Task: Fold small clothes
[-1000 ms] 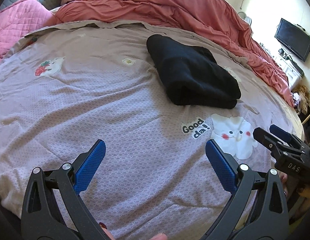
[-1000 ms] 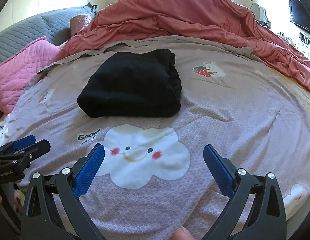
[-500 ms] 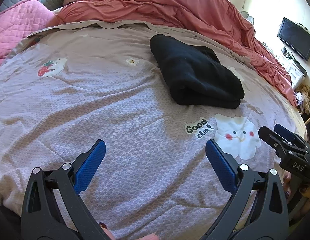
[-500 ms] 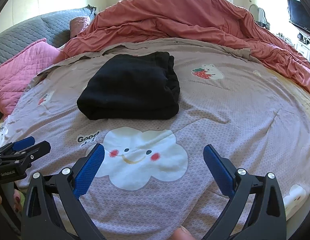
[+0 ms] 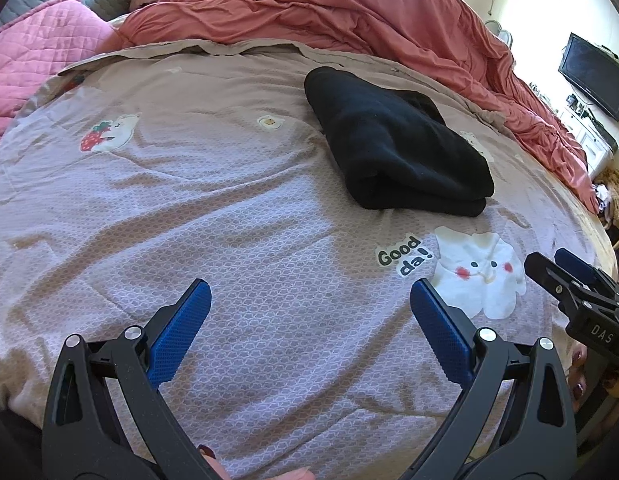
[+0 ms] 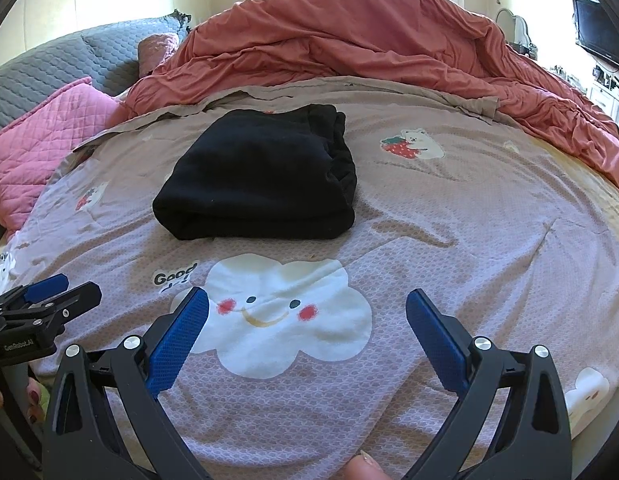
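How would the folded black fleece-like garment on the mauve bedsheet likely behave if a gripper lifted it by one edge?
The folded black garment would probably go floppy: its stacked layers lie loose, so lifting one edge may undo the fold. It looks thick and soft, likely light for its bulk. On the textured bedsheet it would probably bunch up when pushed instead of sliding.

Both views low over bedsheet (image 5: 229,200)

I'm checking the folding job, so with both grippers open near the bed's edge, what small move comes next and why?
Probably draw both back and stop. The black garment already lies as a folded bundle on the mauve bedsheet, and the left gripper and right gripper are open, empty, and well short of it.
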Demonstrator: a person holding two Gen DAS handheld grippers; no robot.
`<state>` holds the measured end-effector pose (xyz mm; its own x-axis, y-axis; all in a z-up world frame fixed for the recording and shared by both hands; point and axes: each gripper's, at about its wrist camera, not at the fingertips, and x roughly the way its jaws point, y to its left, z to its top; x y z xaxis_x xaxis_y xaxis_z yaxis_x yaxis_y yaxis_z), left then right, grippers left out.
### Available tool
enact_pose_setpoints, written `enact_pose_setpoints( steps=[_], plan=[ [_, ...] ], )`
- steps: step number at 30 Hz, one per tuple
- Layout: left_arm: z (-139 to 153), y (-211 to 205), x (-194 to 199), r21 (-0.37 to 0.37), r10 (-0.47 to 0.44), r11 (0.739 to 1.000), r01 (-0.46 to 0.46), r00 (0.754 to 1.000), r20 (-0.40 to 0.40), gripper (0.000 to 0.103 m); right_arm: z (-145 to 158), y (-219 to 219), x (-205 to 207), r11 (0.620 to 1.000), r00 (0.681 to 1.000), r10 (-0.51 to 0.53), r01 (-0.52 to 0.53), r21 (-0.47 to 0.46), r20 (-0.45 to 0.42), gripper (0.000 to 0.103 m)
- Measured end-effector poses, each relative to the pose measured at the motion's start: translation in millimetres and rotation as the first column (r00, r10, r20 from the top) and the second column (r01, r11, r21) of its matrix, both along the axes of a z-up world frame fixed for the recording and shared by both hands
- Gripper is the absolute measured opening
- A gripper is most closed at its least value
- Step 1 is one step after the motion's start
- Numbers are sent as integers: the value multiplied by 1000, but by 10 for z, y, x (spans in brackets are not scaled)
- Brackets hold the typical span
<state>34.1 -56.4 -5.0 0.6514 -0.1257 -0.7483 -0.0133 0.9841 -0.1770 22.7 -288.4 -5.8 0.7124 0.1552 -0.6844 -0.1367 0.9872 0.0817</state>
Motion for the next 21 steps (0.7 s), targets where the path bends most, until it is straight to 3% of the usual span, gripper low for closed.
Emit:
enact_pose_setpoints(
  steps=[21],
  plan=[
    [20, 3, 6, 13, 3, 1000, -3, 1000, 5, 93, -11, 29, -4, 1000, 1000, 5, -5, -2, -4, 98]
  ],
)
